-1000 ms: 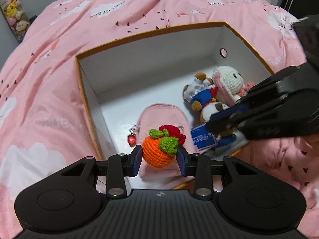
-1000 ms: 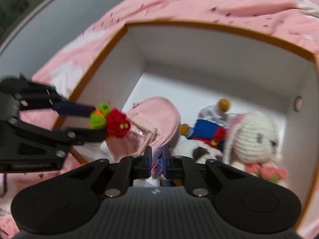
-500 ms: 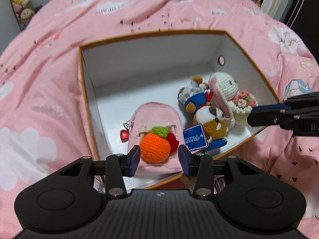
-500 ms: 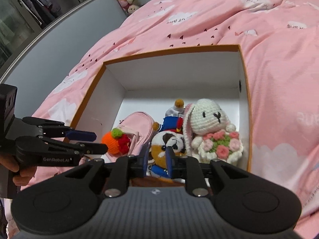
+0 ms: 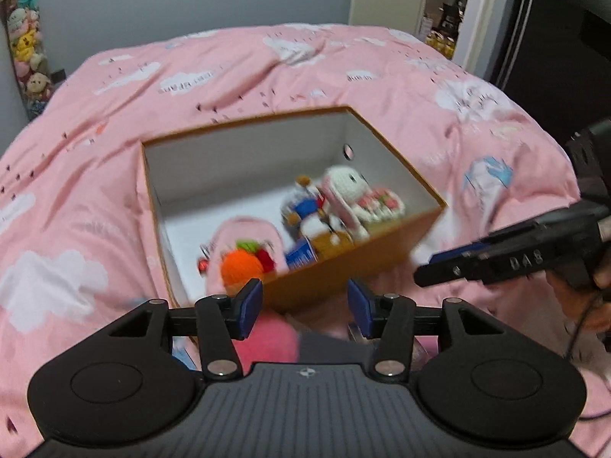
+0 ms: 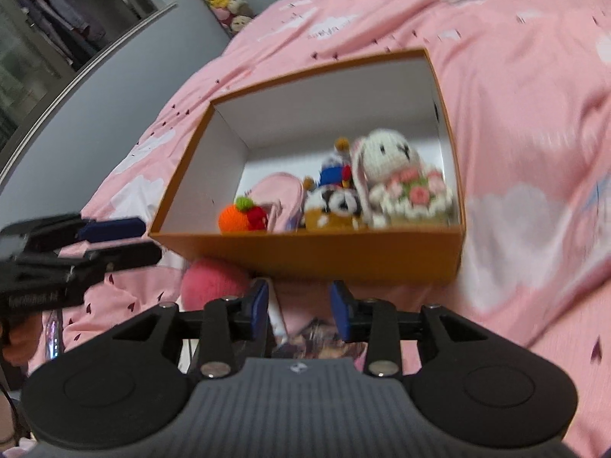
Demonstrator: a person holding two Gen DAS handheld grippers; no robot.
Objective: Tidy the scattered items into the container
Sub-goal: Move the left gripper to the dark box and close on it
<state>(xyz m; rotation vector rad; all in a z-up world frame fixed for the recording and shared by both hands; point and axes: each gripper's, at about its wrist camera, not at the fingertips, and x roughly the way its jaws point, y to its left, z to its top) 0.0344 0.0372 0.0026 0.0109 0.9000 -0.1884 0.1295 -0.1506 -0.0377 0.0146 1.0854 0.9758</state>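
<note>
Left wrist view: left tongs (image 5: 301, 307) spread wide, nothing between them, held low centre of frame just short of the near wall of the orange box (image 5: 343, 267). Box sits mid-frame on the pink bed (image 5: 95, 152). Inside it: orange crochet fruit (image 5: 242, 269) lying on a pink mini backpack (image 5: 244, 233) at the lower left of the box, white crochet bunny (image 5: 343, 191) and a small blue-dressed doll (image 5: 303, 204) to the right, a blue card (image 5: 301, 253) near the front wall. Right tongs (image 5: 450, 267) enter from the right edge, seen side-on, so cannot tell here if they are apart. A pink fuzzy item (image 5: 267, 337) shows just under the left tongs, outside the box, blurred

Judged step: between picks, both tools empty and out of the box; items look left in front of it. Next move calls for dropping onto one of those and pinching it, then lifting over the near wall

Right wrist view: right tongs (image 6: 299, 307) spread, empty, lower centre, aimed at the front wall of the box (image 6: 305, 252). Below them a pink fuzzy ball (image 6: 214, 278) and a flat printed item (image 6: 324, 337), too blurred to name, lie on the bed before the box. Left tongs (image 6: 114, 240) come in at the left edge, roughly level, parted, empty. Fruit (image 6: 238, 217), bunny (image 6: 389, 152) and a brown-and-white plush (image 6: 336, 206) sit along the box front
</note>
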